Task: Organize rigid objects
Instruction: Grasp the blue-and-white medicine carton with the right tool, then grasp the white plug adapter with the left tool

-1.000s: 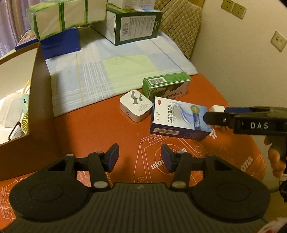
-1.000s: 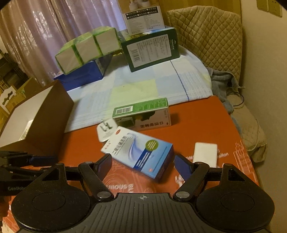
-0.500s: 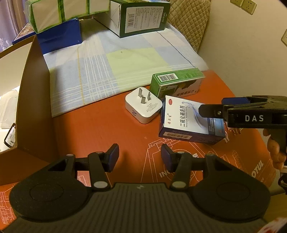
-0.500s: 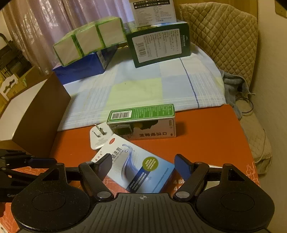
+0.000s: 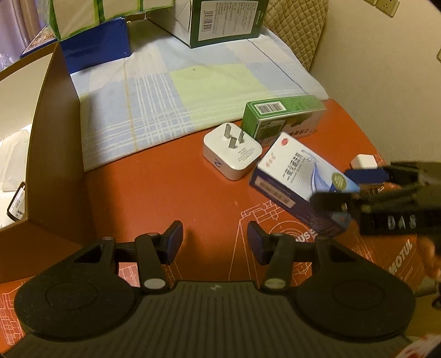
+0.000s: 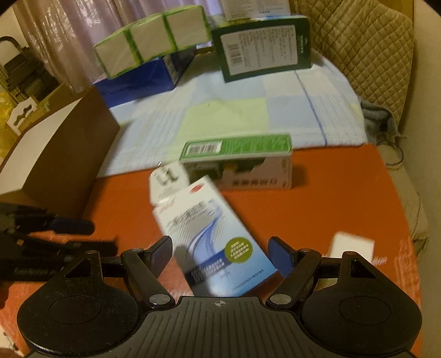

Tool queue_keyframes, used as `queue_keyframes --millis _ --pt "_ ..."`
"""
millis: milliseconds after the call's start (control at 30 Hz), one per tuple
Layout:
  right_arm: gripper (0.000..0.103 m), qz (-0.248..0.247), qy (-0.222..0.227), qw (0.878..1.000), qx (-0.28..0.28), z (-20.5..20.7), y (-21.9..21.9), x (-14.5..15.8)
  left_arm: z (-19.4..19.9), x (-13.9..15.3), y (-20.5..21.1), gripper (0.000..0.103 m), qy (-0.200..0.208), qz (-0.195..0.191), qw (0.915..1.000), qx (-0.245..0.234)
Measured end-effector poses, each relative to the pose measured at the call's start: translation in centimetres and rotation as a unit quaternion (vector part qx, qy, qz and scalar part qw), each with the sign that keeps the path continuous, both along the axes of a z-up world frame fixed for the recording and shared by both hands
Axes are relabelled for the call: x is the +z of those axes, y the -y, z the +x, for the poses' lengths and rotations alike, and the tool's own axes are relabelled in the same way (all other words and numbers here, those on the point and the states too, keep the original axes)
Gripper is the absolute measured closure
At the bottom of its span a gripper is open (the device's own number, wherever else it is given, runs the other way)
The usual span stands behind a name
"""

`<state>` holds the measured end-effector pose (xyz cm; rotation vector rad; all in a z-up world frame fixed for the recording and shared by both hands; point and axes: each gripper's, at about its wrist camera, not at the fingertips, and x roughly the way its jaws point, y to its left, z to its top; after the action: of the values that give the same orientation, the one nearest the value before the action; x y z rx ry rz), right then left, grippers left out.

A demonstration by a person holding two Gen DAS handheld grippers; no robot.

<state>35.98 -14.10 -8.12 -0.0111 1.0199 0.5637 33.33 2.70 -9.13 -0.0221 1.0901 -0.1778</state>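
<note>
A blue-and-white medicine box [image 6: 212, 234] lies on the red mat [image 5: 171, 192], its near end between the open fingers of my right gripper [image 6: 220, 252]; the pads stand apart from its sides. It also shows in the left wrist view [image 5: 300, 181], with the right gripper [image 5: 355, 187] around its right end. A white plug adapter [image 5: 233, 154] and a green-and-white box [image 5: 281, 119] lie just behind it. My left gripper [image 5: 215, 238] is open and empty over bare mat.
A brown cardboard box [image 5: 52, 137] stands at the left, with items inside. A checked cloth [image 5: 176, 91] behind the mat carries large boxes [image 5: 220, 19]. A small white block [image 6: 350, 245] lies at the right on the mat. A wall is at the right.
The right gripper has moved in around the medicine box, and the box has turned to point away from it. The left gripper has shifted a little forward and stayed open.
</note>
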Motion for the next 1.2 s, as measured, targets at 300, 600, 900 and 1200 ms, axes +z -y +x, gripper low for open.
queue_keyframes --millis 300,600,900,1200 --pt "0.028 -0.026 0.014 1.000 0.003 -2.2 -2.2 0.7 0.0 -0.1 -0.1 0.056 0.003 0.002 1.0000 -0.008" --pt "0.028 -0.085 0.033 0.996 0.011 -0.8 -4.7 -1.1 0.5 0.1 -0.2 0.058 0.014 0.010 0.9998 -0.013" --pt "0.041 -0.085 0.043 0.995 -0.022 -0.9 -3.8 -1.4 1.8 -0.1 0.4 0.057 0.025 0.011 0.9992 -0.029" --pt "0.041 -0.069 0.062 0.991 -0.099 -0.9 -2.1 0.5 3.7 0.2 1.8 0.058 0.064 -0.001 0.9966 -0.051"
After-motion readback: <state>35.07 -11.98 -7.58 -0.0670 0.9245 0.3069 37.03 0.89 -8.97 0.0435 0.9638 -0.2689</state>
